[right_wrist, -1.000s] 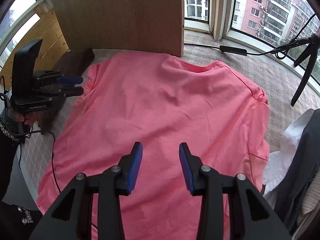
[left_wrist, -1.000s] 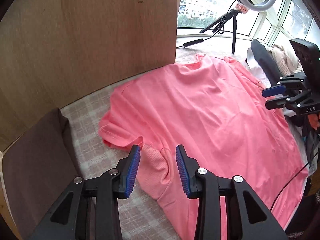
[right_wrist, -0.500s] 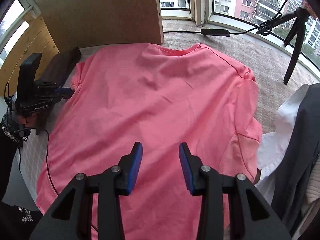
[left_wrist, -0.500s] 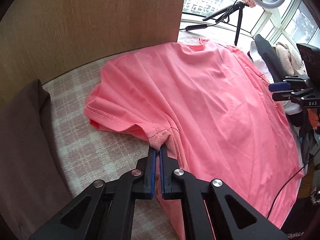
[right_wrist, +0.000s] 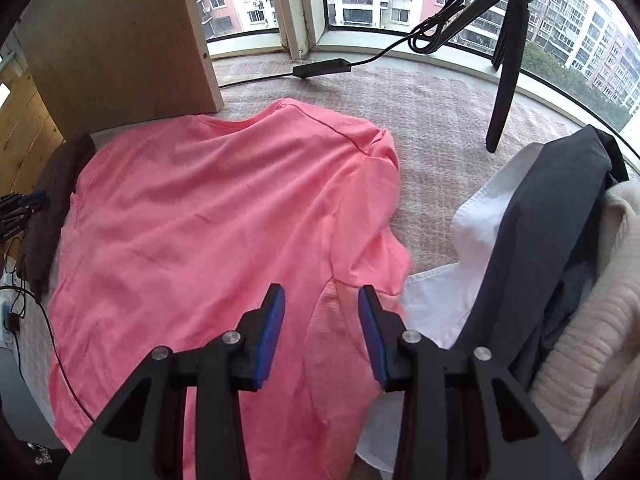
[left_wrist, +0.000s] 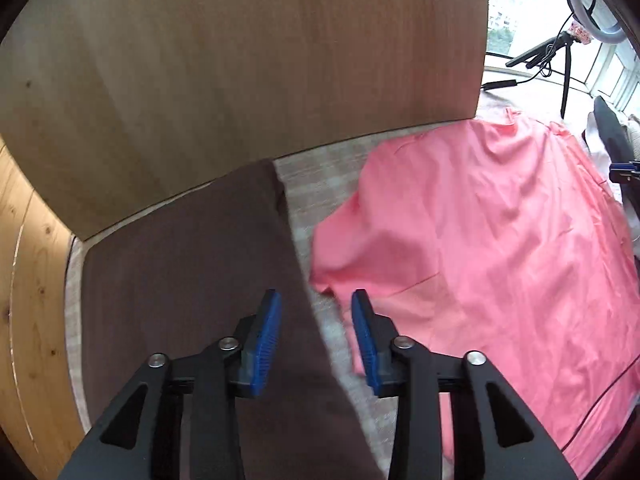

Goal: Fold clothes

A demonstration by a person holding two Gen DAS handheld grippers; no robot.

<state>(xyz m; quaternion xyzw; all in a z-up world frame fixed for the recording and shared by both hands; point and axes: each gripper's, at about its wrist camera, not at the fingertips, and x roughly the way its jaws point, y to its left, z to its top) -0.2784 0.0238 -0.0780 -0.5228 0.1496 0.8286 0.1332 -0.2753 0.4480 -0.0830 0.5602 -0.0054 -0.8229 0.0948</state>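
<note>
The pink T-shirt [right_wrist: 208, 216] lies spread flat on the checked cloth of the counter [right_wrist: 440, 128], its neckline toward the far edge by the window and its hem toward the near edge. In the left wrist view its left sleeve [left_wrist: 352, 248] sits folded in on the body of the shirt, just beyond and to the right of the left gripper [left_wrist: 316, 336]. That gripper's blue fingers [left_wrist: 266, 340] stand wide apart and hold nothing; the left finger hangs over a folded dark brown garment [left_wrist: 192, 280] at the counter's left end, and the right finger is over the shirt's side edge, with a strip of bare counter cloth between them. Whether either finger touches fabric cannot be told.

In the right wrist view the right gripper [right_wrist: 322, 332] is over the shirt's right side, near the right sleeve [right_wrist: 384, 256], which lies rumpled close to the counter's right edge. Its fingers [right_wrist: 272, 336] are also spread wide and empty, with the shirt's armpit area between them. Just right of the sleeve lies a pile of other clothes: a white shirt [right_wrist: 476, 232], a dark grey garment [right_wrist: 552, 216] and a cream knit sweater [right_wrist: 600, 320]. A wooden board [left_wrist: 240, 60] stands upright along the far left edge, and a black tripod [right_wrist: 508, 60] stands by the window.
</note>
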